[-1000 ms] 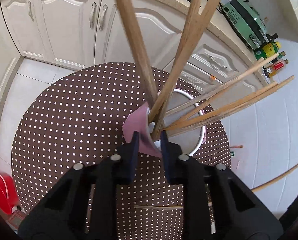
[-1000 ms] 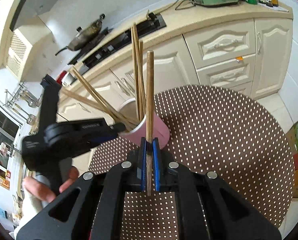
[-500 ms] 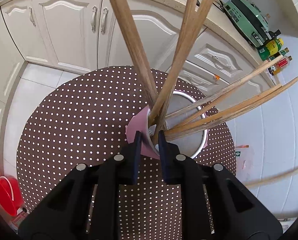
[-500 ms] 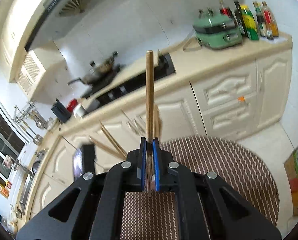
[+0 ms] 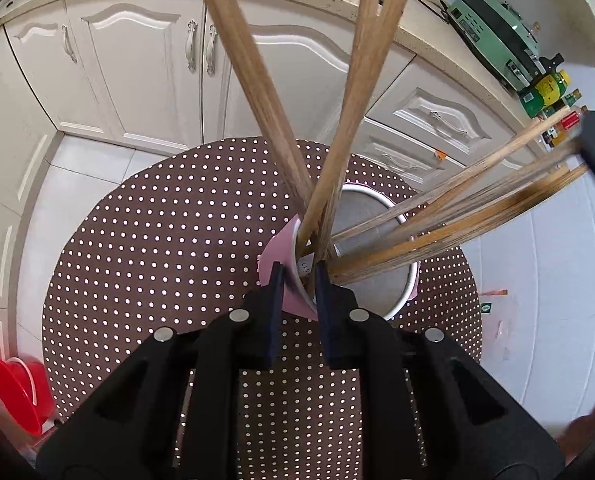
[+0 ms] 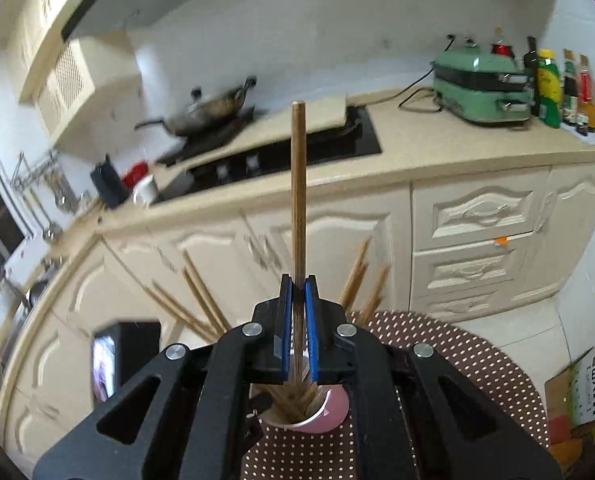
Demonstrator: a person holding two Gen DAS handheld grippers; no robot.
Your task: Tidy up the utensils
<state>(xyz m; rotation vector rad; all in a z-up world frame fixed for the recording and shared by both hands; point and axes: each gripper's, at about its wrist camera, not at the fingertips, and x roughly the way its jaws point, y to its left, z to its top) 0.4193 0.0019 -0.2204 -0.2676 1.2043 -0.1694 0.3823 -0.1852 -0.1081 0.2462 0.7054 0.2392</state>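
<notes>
Round table [image 5: 169, 264] w/ brown dotted cloth stood on white tile floor [image 5: 537, 280], cream cabinets [image 5: 137, 72] behind. Left tool [image 5: 297, 280] clamped pink cup [image 5: 277, 248] rim on table, chopsticks [image 5: 437, 220] inside. Right tool [image 6: 297, 284] gripped one chopstick [image 6: 298, 184] upright above cup.

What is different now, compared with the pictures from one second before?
The right gripper, shut on one chopstick, has lifted it above the pink cup, beside which it stood earlier. The left gripper stayed with its jaws across the cup's rim. The other chopsticks remain in the cup.
</notes>
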